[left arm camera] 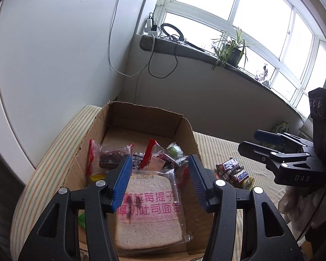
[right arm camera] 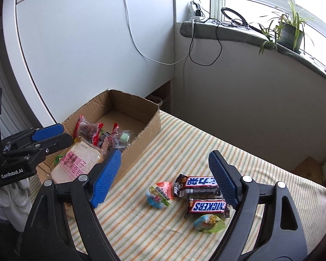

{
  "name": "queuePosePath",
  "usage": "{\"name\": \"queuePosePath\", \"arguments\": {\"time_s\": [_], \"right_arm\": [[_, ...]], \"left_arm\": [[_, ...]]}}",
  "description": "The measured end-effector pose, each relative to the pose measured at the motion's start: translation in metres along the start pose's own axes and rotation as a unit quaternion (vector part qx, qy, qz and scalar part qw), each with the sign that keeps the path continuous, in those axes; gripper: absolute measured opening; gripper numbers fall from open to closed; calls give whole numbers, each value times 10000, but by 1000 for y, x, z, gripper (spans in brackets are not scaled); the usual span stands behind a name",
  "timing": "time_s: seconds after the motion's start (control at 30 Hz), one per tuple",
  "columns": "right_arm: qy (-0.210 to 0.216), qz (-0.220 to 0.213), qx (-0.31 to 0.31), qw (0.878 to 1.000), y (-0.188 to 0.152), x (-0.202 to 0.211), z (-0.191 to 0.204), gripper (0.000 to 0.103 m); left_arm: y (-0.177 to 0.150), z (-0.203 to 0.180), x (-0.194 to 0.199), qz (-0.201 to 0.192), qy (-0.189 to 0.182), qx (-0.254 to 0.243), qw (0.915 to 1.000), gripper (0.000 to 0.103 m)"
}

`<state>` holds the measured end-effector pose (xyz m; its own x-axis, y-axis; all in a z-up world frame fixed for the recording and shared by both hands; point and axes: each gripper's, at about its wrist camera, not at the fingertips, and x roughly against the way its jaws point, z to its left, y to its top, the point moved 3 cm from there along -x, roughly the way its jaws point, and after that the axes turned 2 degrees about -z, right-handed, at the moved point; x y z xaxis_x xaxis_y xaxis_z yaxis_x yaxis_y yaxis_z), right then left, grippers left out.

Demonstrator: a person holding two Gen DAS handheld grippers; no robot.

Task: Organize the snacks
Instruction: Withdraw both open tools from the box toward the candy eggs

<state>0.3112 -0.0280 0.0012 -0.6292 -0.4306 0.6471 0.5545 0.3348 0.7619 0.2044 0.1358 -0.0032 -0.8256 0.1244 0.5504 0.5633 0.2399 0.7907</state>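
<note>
The brown Snickers bar (right arm camera: 207, 206) lies flat right of the open cardboard box (right arm camera: 141, 139), long axis crosswise, under the right gripper (right arm camera: 165, 177), jaws wide and empty.

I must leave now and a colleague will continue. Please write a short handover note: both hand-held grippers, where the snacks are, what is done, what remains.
Left hand-held gripper: open, empty, above the brown cardboard box.
Right hand-held gripper: open, empty, over the striped cloth.
Done: the wrapped toast slice with pink print and several small packets lie in the box.
Left: two brown Snickers bars and two colourful egg-shaped sweets lie on the cloth beside the box; put them inside.
</note>
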Motion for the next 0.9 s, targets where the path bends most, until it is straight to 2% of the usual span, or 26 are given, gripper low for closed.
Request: {"name": "queuePosePath", "arguments": {"time_s": [0.17, 0.5, 0.77, 0.9], "right_arm": [[-146, -141, -184, 9996, -11, 15, -24, 85], [-301, 394, -418, 9979, -48, 12, -60, 85], [-95, 681, -570, 9960, -84, 6, -79, 85], [32, 777, -486, 9958, -96, 2, -79, 85]], "left_arm": [[-2, -20, -3, 25, -120, -105, 9999, 53], [-11, -63, -11, 155, -414, -388, 9983, 53], [-32, -113, -27, 463, -740, -877, 9923, 53], [-44, -129, -42, 703, -762, -1046, 9891, 53]]}}
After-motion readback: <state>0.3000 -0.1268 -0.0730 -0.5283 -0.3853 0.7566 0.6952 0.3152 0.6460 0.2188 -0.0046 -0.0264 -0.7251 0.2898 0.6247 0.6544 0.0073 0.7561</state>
